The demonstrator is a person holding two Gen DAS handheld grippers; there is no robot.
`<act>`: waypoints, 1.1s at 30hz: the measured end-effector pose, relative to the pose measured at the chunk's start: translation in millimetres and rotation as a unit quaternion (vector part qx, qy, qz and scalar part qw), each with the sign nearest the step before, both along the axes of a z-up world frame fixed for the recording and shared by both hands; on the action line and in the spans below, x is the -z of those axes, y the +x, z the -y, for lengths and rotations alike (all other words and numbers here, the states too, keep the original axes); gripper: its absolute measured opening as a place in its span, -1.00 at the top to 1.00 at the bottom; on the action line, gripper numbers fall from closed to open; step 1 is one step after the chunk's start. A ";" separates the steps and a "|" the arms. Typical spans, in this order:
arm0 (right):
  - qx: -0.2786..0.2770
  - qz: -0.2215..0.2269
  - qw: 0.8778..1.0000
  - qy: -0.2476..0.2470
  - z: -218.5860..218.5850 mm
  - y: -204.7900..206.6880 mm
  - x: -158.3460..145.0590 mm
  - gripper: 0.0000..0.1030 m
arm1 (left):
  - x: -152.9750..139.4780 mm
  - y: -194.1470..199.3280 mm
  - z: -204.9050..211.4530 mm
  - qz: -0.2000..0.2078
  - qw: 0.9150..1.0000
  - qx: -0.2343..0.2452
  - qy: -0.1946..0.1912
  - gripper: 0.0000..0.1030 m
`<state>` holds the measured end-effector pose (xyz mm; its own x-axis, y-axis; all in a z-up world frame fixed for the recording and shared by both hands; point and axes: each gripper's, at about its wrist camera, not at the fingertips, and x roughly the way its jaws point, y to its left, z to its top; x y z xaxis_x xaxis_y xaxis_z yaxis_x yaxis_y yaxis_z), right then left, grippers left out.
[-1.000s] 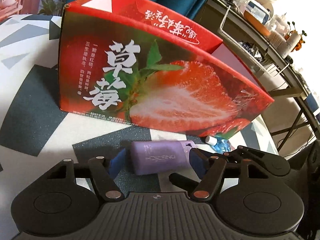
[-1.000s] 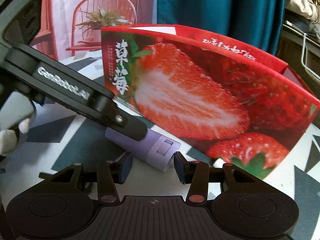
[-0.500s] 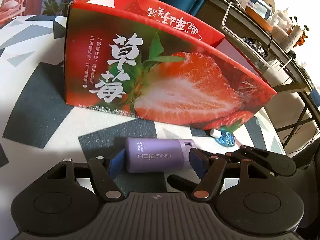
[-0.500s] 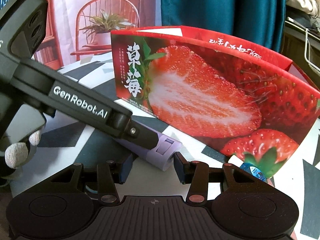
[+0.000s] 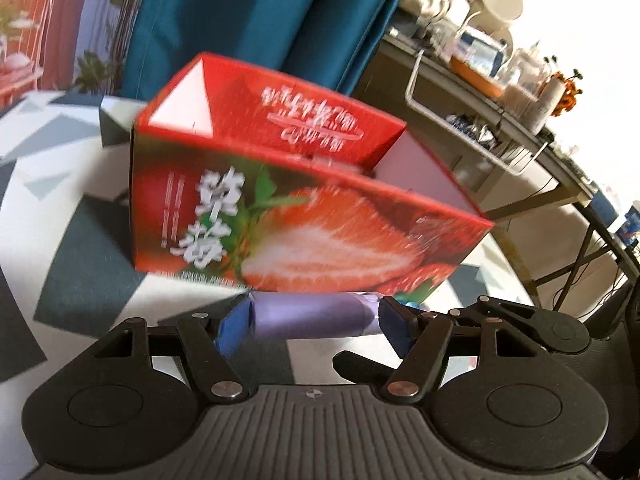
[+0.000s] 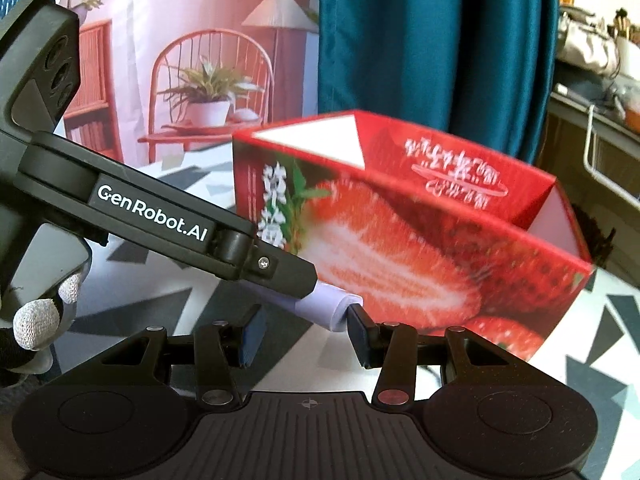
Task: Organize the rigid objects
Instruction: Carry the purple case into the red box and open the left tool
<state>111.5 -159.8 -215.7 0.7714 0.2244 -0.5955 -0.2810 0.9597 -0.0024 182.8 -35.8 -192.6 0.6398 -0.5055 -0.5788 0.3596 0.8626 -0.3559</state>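
Red strawberry box [image 5: 288, 216] – open-topped – stands just beyond purple bottle [image 5: 312, 316].

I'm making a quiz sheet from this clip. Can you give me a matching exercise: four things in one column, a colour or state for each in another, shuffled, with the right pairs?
Things:
1. bottle
2. box
3. curtain
4. left hand-held gripper

Colour or state:
A. teal, hanging behind the table
B. shut on the bottle's two ends
C. red with a strawberry picture, open at the top
D. lilac, lying sideways between blue pads

Pairs: 1-D, 2-C, 3-A, 4-B
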 end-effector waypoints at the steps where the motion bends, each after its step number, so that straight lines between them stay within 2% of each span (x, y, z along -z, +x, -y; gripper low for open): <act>1: 0.001 0.005 1.000 -0.002 -0.5 -2.1 -4.0 0.18 | -4.5 -2.8 -0.7 0.006 1.000 0.000 -0.003 -0.39; 11: -0.003 0.059 0.998 -0.031 -4.6 -11.1 -44.4 0.16 | -45.8 -20.8 -6.5 0.061 0.998 0.006 -0.024 -0.39; 21: 0.007 0.087 0.995 -0.045 15.3 25.0 -60.8 0.15 | -69.8 14.4 12.3 0.084 0.996 0.021 -0.016 -0.39; 26: 0.025 0.085 0.995 -0.039 35.8 57.4 -57.6 0.14 | -72.2 52.3 30.7 0.071 0.997 0.029 -0.014 -0.39; 33: 0.069 0.052 0.996 -0.005 64.7 100.9 -36.7 0.14 | -55.3 95.6 53.1 0.035 0.999 0.037 -0.008 -0.39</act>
